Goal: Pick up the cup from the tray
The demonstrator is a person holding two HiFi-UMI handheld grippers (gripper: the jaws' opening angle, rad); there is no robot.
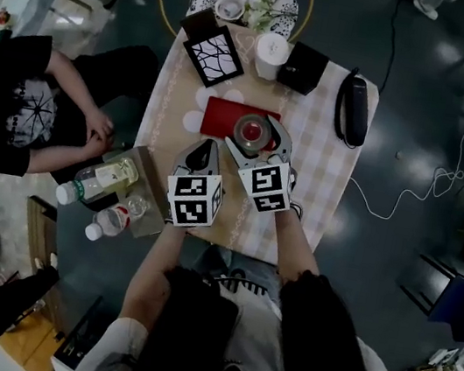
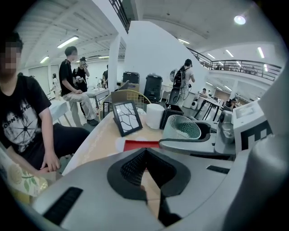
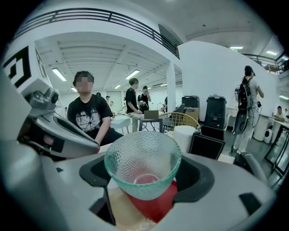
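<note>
Inspected at the lifting step. Found the right hand-held gripper (image 3: 144, 178) set wide and clamped on the cup (image 3: 142, 155), a pebbled clear glass tapering to a narrow base, pinched on its lower wall from both sides. Found the cup upright over the red tray (image 1: 222, 116), near the middle of the tabletop (image 1: 321, 183). Judged just clear of the tray, though unable to rule out contact at the base. Found the left hand-held gripper (image 2: 145, 173) with jaws together on nothing, just beside the right one on the near side of the tray.

Recommended for the step in hand:
- Raise straight up with the rim level.
- Maintain the clamp without slackening, given a tapered glass wall liable to slide down through the pads.
- Avoid pressing harder than needed on glass.
- Steer clear of the picture frame (image 1: 212, 54) and the white cylinder (image 1: 271, 54) beyond the tray.
- Hold the left hand-held gripper back, out of the lifting path.
</note>
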